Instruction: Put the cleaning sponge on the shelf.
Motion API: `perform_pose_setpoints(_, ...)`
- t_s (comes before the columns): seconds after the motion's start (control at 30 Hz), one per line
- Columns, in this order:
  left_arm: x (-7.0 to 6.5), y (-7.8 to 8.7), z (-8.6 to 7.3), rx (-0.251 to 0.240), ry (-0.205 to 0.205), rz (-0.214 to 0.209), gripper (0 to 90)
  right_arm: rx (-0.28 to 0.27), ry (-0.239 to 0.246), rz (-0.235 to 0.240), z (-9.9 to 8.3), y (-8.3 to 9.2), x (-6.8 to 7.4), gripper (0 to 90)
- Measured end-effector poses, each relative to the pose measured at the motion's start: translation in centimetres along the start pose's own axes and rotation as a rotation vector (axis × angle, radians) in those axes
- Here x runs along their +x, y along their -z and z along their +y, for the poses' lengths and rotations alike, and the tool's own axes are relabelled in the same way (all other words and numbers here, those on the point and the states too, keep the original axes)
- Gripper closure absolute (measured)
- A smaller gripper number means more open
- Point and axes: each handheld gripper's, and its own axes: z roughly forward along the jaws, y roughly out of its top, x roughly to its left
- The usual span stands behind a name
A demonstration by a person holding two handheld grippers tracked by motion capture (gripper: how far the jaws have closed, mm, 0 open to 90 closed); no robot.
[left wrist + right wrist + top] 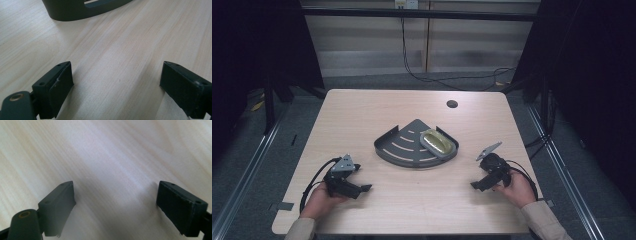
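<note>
High view: both claws released, rack at centre

Left claw [362, 188] and right claw [478, 185] rest spread wide on the pale tabletop [377, 107], gripping nothing. Beyond them, mid-table, sits a dark quarter-round rack [404, 145], with a grey dish holding something yellow [438, 143] on its right side.

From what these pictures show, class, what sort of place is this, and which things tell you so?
Probably a recording workspace, not a home: a bare wooden table framed by dark curtains, loose cables on the floor, and a hand-held gripper at each side of a dark tray.
</note>
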Motion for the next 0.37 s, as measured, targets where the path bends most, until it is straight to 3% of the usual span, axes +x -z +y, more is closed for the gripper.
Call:
perform_pose_setpoints(0.13, 0.00, 0.00, 0.00, 0.000, 0.000, 0.000, 10.7, -0.089, 0.024, 0.002, -1.00, -0.20, -0.34, 10.0)
perform_pose_setpoints(0.37, 0.00, 0.00, 0.00, 0.000, 0.000, 0.001, 10.6, -0.098, 0.018, 0.000, -1.14, -0.22, -0.30, 9.7)
